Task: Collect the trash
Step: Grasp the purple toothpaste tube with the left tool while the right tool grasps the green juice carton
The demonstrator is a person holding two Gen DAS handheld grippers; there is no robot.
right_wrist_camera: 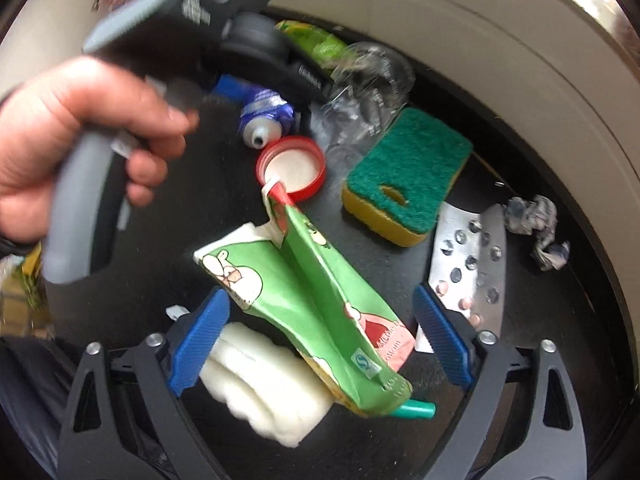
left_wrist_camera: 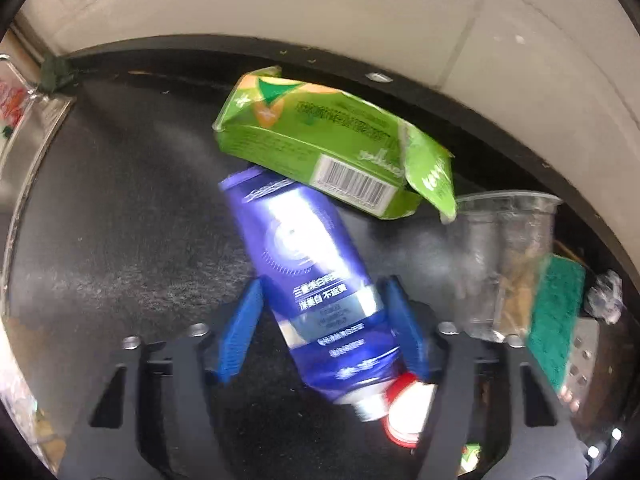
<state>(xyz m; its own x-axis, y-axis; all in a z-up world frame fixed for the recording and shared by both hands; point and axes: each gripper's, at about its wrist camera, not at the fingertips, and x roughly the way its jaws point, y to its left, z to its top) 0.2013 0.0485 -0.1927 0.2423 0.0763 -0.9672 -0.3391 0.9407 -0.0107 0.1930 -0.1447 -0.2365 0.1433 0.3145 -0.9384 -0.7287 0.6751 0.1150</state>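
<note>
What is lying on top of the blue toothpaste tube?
A green packet rests across the far end of the blue toothpaste tube. That end is covered, so its tip cannot be seen. The left gripper straddles the tube's middle.

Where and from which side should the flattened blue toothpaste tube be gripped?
Grip the flattened blue toothpaste tube across its flat lower body, from above: the left gripper already straddles it there, clear of the green carton overlapping its far end.

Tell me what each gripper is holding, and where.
Right gripper: nothing. Left gripper straddles the blue tube near its cap; whether its pads grip cannot be told.
</note>
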